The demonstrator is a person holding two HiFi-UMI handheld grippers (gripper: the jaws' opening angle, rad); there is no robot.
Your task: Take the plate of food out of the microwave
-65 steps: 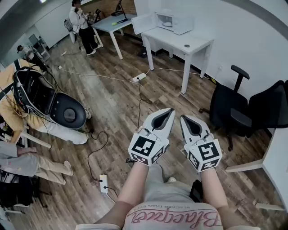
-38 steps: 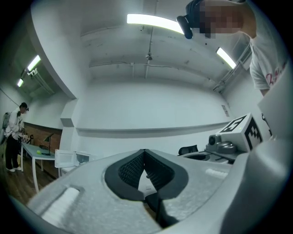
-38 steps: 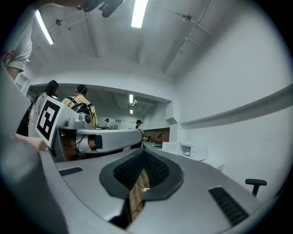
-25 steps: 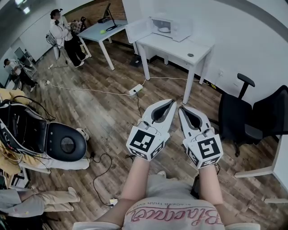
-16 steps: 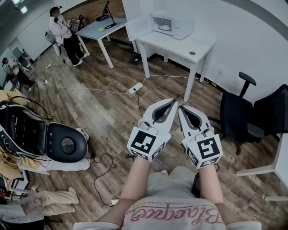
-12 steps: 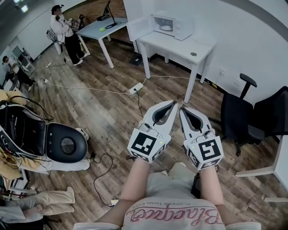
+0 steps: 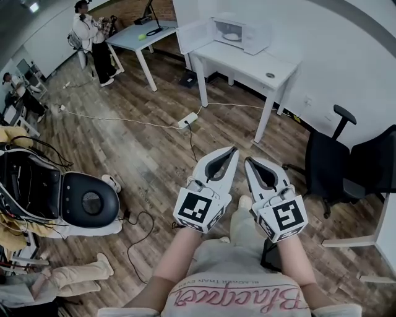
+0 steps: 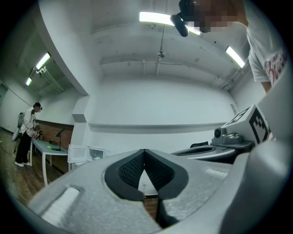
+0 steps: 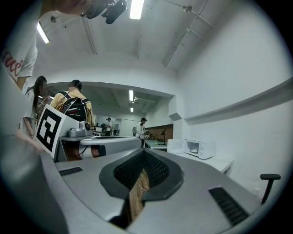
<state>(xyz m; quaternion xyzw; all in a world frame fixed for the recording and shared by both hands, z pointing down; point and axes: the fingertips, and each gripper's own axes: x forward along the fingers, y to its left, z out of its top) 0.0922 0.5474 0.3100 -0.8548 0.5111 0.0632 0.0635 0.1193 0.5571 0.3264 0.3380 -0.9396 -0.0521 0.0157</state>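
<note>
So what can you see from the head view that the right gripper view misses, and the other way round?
Only the head view: the power strip on the wooden floor, the black round machine at the left, and the marker cube on the right tongs. Only the right gripper view: the ceiling lights overhead. Both: the white microwave with its door open on the white table, the left tongs, and the right tongs' shut tips.
</note>
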